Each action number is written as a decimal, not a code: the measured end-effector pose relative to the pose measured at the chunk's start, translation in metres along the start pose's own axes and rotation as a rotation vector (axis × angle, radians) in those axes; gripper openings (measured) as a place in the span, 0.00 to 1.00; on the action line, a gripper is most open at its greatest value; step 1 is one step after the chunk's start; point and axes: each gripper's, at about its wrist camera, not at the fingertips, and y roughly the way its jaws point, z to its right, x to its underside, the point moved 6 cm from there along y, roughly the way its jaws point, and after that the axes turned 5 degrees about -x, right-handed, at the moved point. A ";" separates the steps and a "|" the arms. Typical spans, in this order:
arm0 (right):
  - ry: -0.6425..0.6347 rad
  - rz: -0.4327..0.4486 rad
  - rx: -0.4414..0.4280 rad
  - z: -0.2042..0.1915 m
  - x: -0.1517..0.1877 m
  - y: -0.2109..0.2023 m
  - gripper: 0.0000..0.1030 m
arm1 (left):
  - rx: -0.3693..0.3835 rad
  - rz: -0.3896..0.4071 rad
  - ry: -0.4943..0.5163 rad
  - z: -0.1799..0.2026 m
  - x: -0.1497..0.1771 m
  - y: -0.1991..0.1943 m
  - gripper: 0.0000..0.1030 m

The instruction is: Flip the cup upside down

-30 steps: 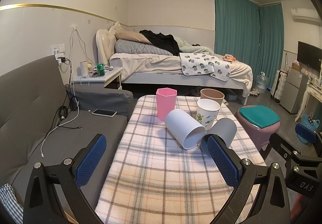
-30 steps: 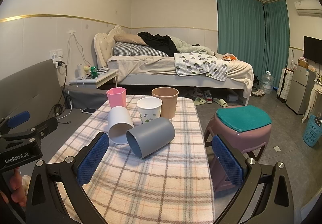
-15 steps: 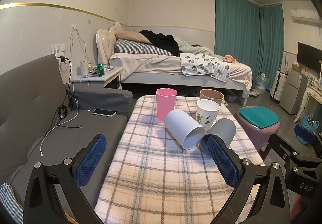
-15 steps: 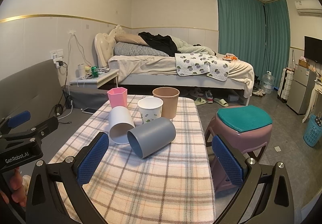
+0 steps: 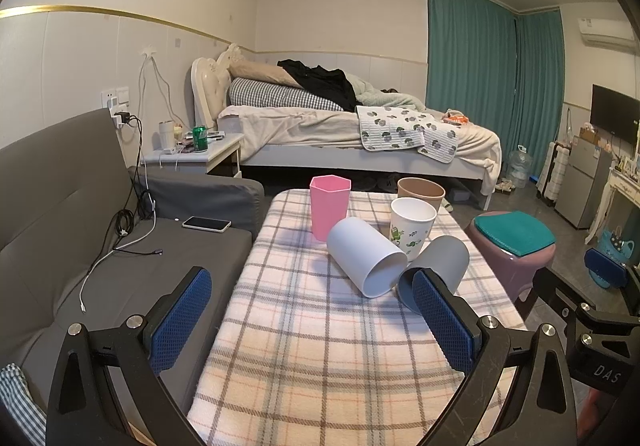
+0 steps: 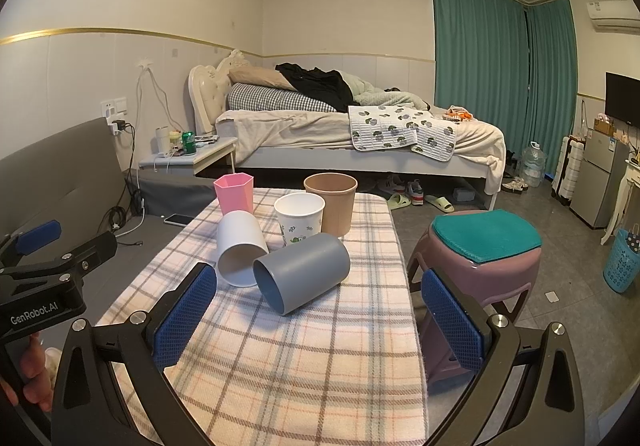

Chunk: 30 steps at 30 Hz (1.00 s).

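Observation:
Several cups are on a plaid-covered table (image 5: 320,346) (image 6: 300,358). A white cup (image 5: 366,256) (image 6: 240,248) and a grey cup (image 5: 444,260) (image 6: 304,272) lie on their sides, mouths toward me. A pink hexagonal cup (image 5: 329,205) (image 6: 235,191), a white leaf-print cup (image 5: 412,226) (image 6: 300,217) and a brown cup (image 5: 421,191) (image 6: 331,201) stand upright behind them. My left gripper (image 5: 312,318) is open and empty, short of the lying cups. My right gripper (image 6: 318,314) is open and empty, in front of the grey cup.
A grey sofa (image 5: 100,266) with a phone (image 5: 207,224) and cables is left of the table. A purple stool with a teal cushion (image 6: 484,242) stands right of it. A bed (image 6: 360,133) and nightstand (image 5: 196,155) are behind.
The right gripper view has shifted slightly closer to the cups. The left gripper and the cups have not visibly moved.

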 end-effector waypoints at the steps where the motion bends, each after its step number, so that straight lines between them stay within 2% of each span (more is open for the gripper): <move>1: 0.000 0.000 0.000 0.000 0.000 0.000 1.00 | 0.000 0.000 0.000 0.000 0.000 0.000 1.00; 30: 0.004 -0.012 -0.003 -0.005 0.000 0.001 1.00 | -0.001 0.001 -0.001 -0.001 0.001 0.000 1.00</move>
